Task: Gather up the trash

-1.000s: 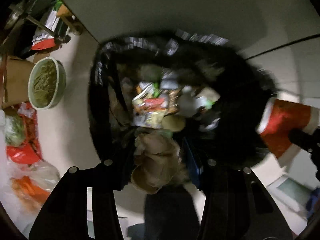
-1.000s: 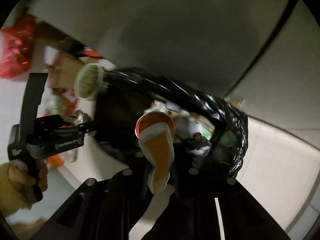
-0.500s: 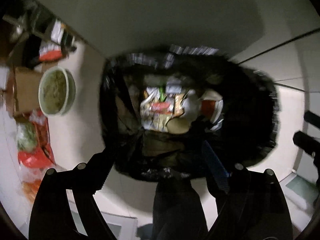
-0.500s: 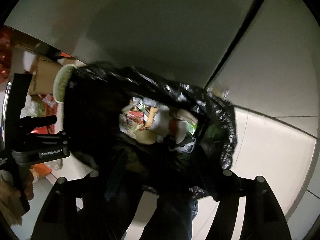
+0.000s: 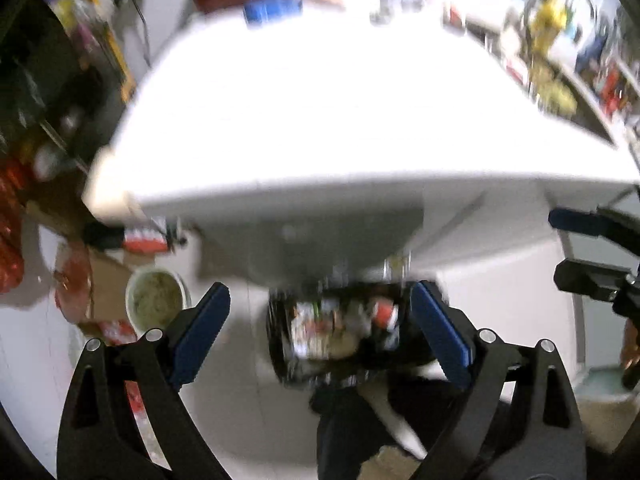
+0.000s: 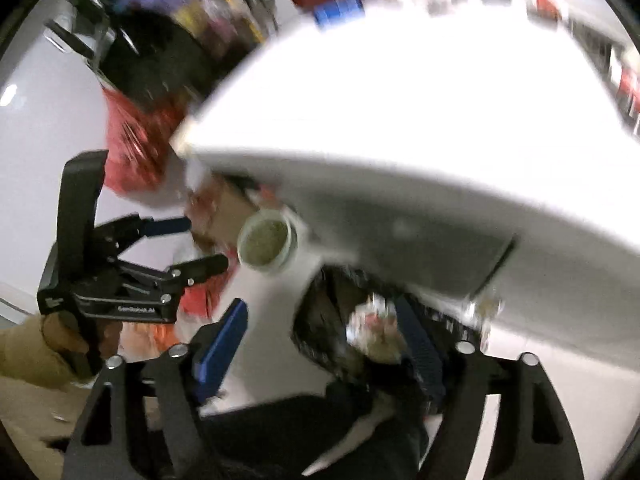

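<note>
Left gripper (image 5: 320, 328): jaws spread wide, blue pads clear of everything, nothing between them; they have just been opening. Right gripper (image 6: 320, 344): jaws likewise parted and empty, also just opening. In the right wrist view the left gripper shows side-on at the left edge, gripped by a hand (image 6: 60, 344) in a tan sleeve (image 6: 24, 356), its two fingers apart.

Directly below both grippers, on the pale floor (image 5: 248, 420), stands the black trash bag (image 5: 280, 356), its mouth open. Inside it lies mixed trash (image 5: 320, 328): wrappers, pale crumpled pieces and a red-and-white item; blur prevents finer identification. A dark trouser leg (image 5: 348, 432) of the person shows at the bottom edge, just this side of the bag.

Left of the bag, on the floor, sits a round white bowl (image 5: 156, 300) with greenish contents, upright. Beside it lie brown cardboard (image 5: 104, 280) and red plastic bags (image 5: 8, 240); whether the bowl touches the cardboard cannot be told.

Above and beyond the bag, a white table (image 5: 340, 112) fills the middle of both views, its near edge overhanging the bag's far rim. At the table's far edge rests a blue object (image 5: 272, 8), too blurred to name. Cluttered shelving (image 5: 560, 40) stands beyond at right, dark equipment (image 5: 40, 80) at left.
</note>
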A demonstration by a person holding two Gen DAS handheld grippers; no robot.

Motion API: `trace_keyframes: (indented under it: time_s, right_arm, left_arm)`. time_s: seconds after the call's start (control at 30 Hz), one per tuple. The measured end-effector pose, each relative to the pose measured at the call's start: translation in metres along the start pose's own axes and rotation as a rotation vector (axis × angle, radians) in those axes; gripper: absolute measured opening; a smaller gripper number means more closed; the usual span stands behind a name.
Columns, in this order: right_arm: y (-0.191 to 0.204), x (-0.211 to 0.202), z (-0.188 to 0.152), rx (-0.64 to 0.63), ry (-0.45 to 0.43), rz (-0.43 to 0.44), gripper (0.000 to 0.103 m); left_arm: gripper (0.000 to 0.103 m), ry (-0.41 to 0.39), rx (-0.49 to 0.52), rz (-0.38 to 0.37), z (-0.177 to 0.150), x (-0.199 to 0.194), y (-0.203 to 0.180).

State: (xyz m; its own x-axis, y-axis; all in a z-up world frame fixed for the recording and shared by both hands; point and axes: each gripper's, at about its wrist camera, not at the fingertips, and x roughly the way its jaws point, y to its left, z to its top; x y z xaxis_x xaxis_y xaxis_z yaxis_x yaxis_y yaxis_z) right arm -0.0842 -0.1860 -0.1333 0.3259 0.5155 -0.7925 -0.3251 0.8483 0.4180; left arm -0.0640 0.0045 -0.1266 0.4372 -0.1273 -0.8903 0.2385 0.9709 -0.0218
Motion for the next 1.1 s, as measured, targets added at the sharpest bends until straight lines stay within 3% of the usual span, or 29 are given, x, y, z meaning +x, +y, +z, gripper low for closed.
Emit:
trace_keyframes:
  time_s: [0.13, 0.23, 0.43, 0.7, 0.87, 1.1]
  right_arm:
    - [0.004, -0.045, 0.03, 0.01, -0.166, -0.067, 0.086]
    - [-0.001, -0.065, 0.051, 0.033, -0.283, -0.152, 0.091]
    - [-0.008, -0.083, 0.087, 0.078, -0.411, -0.358, 0.098]
    - [-0.003, -0.104, 0.115, 0.089, -0.493, -0.414, 0.098]
    - [0.002, -0.114, 0.118, 0.08, -0.516, -0.413, 0.098]
    - [0.014, -0.12, 0.123, 0.048, -0.53, -0.431, 0.098]
  left_arm:
    - [0.09, -0.144, -0.054, 0.06, 0.045, -0.031, 0.002]
    - [0.09, -0.196, -0.106, 0.093, 0.077, -0.039, 0.006]
    - [0.09, -0.277, -0.137, 0.193, 0.117, -0.056, 0.008]
    - [0.09, -0.378, -0.146, 0.369, 0.138, -0.098, 0.003]
    - [0.09, -0.412, -0.161, 0.291, 0.14, -0.114, 0.003]
    - [0.09, -0.427, -0.162, 0.247, 0.141, -0.121, 0.003]
